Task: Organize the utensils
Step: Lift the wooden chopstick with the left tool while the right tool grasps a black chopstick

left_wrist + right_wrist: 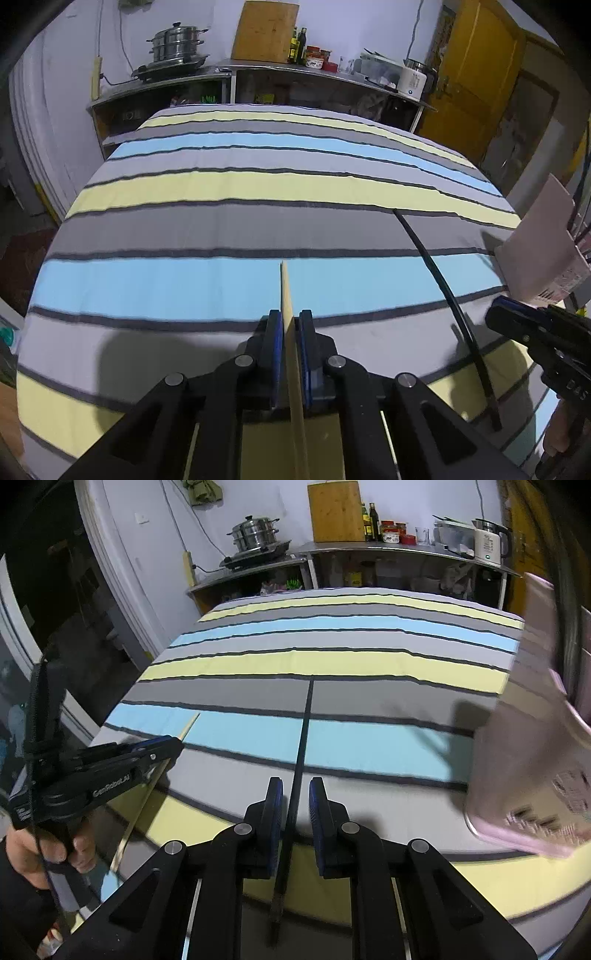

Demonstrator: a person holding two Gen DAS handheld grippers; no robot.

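My left claw (290, 325) is clamped tight on a pale wooden chopstick (285, 288), its tip pointing far over the blue stripe of the striped cloth (221, 221); my right claw (295, 794) stands narrow, a black chopstick (305, 723) running between its pads, though I cannot tell whether they press it; right, a blurred pink basket (532, 775); far, a counter (388, 548).

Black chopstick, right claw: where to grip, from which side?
Near its thicker near end, coming down from above. The black chopstick seems to lie flat on the cloth, thin and straight, running away from the right claw, so that claw can close across its width.
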